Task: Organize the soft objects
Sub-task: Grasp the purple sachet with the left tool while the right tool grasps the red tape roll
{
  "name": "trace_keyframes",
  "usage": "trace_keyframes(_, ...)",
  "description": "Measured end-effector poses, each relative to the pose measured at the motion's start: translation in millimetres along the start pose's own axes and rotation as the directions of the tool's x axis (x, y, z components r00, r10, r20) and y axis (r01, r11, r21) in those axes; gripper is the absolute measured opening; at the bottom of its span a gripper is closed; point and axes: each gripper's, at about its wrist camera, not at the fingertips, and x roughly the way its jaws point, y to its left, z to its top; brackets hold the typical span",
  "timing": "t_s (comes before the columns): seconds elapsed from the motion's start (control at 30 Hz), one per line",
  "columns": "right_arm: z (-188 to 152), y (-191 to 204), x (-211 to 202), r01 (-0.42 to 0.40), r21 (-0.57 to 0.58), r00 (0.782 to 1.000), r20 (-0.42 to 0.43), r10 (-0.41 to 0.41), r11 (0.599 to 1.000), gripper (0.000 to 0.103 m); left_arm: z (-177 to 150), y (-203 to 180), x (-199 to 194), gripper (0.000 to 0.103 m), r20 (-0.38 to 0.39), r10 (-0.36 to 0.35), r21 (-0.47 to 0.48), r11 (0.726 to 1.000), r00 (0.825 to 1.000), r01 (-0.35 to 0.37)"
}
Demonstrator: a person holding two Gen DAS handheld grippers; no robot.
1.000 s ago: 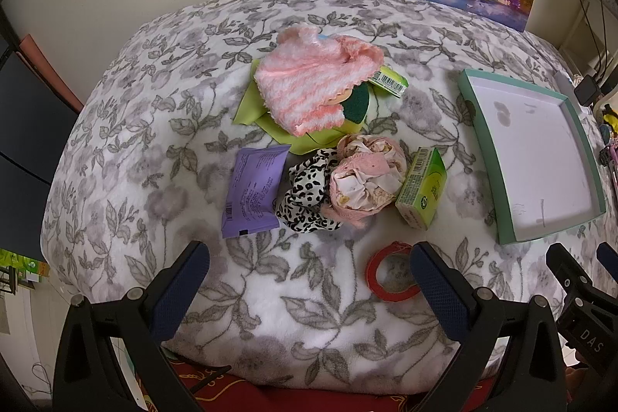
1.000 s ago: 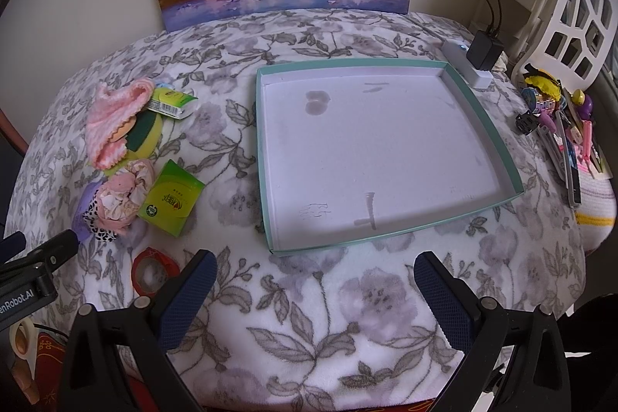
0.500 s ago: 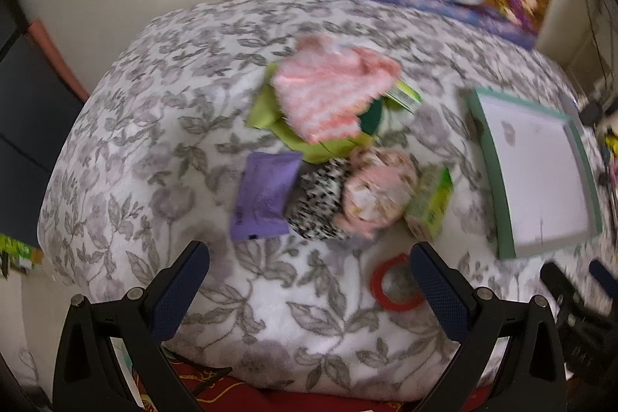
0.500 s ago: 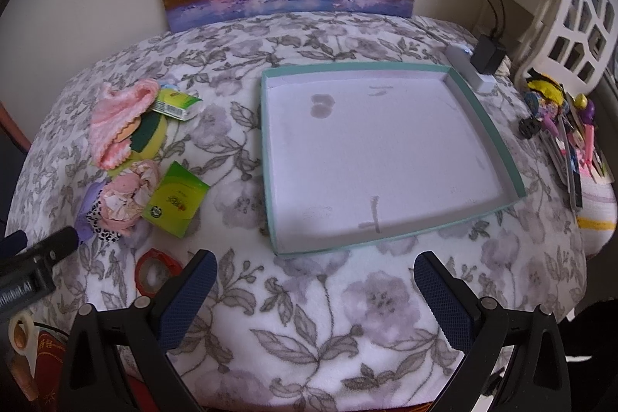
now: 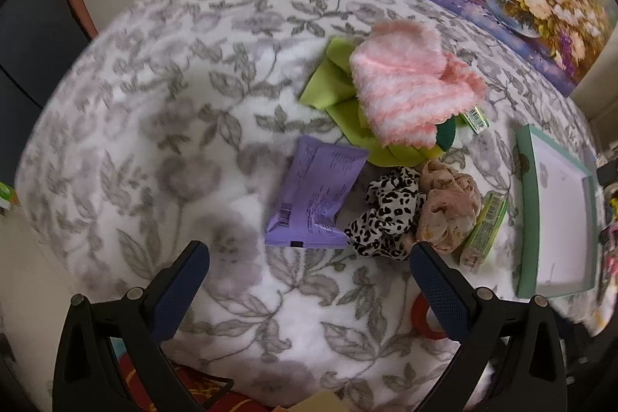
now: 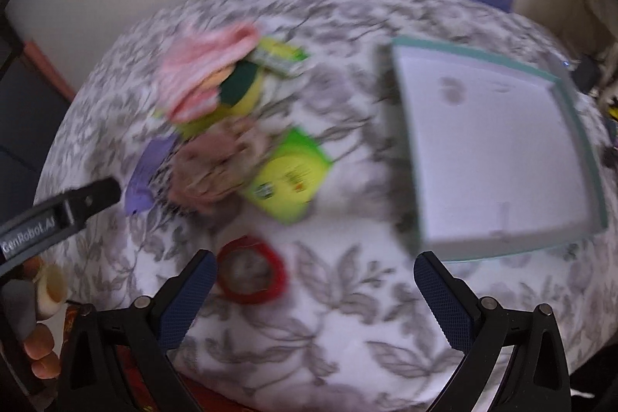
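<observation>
Both my grippers spread wide, nothing held.
My left gripper [image 5: 309,280] sits low in frame below the purple packet [image 5: 314,197]; my right gripper [image 6: 314,290] has bare blanket [image 6: 347,296] between its fingers, the red tape ring [image 6: 251,271] by the left one, the tray [image 6: 498,157] at upper right.

Two scrunchies [image 5: 388,213] [image 5: 450,205], two green packets [image 5: 484,226] [image 5: 476,117] — one tray [image 5: 526,215], one tape roll [image 6: 251,271]

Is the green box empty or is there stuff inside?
Empty. The green box shows only its bare white bottom; every soft thing lies outside on the blanket.
</observation>
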Motion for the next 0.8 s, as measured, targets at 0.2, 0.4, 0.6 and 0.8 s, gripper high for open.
trace_keyframes(0.2,-4.1,23.5,28.8,0.015,-0.047,0.995,-0.102,-0.020,0.999,0.103,3.3,9.5,21.7,0.103,-0.081,-0.047,-0.039,0.998,0.996,0.044)
trace_keyframes(0.4,-6.6,38.2,50.8,0.018,-0.071,0.986,-0.166,-0.030,0.997,0.103,11.1,13.0,36.2,0.103,-0.125,0.013,-0.059,0.998,0.992,-0.020)
trace_keyframes(0.6,-8.9,52.0,70.2,0.030,-0.084,0.979,-0.200,-0.046,0.996,0.103,25.2,12.8,43.0,0.103,-0.109,0.048,-0.033,0.998,0.993,-0.052)
trace_keyframes(0.8,1.6,70.5,98.6,0.060,-0.102,0.972,-0.219,-0.081,0.993,0.103,37.0,8.0,54.4,0.088,-0.138,0.054,0.007,0.999,0.989,-0.054)
